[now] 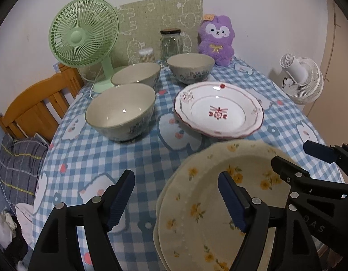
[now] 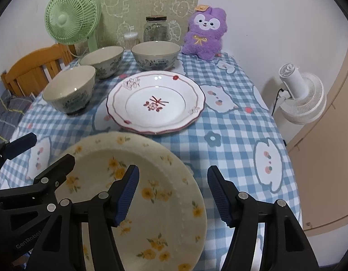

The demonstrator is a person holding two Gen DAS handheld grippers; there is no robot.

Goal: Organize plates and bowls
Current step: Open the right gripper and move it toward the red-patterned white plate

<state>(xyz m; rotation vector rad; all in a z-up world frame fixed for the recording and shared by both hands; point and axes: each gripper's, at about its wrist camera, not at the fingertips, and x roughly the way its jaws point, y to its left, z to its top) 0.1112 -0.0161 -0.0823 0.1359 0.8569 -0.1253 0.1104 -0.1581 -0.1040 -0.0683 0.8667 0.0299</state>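
Grippers both gape empty: left gripper point(image 1: 176, 199), right gripper point(image 2: 172, 193). Yellow-flowered plates point(image 2: 137, 194) sit stacked nearest me. Red-trimmed plate point(image 2: 155, 102) lies beyond, apparently stacked too. Three bowls point(image 1: 120, 110) stand apart, unnested; I judge those remain.

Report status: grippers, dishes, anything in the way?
Left gripper open, right gripper open, both empty. Yellow-flowered plates stacked below them. Red-flowered plate and three bowls apart behind. Nothing in the way.
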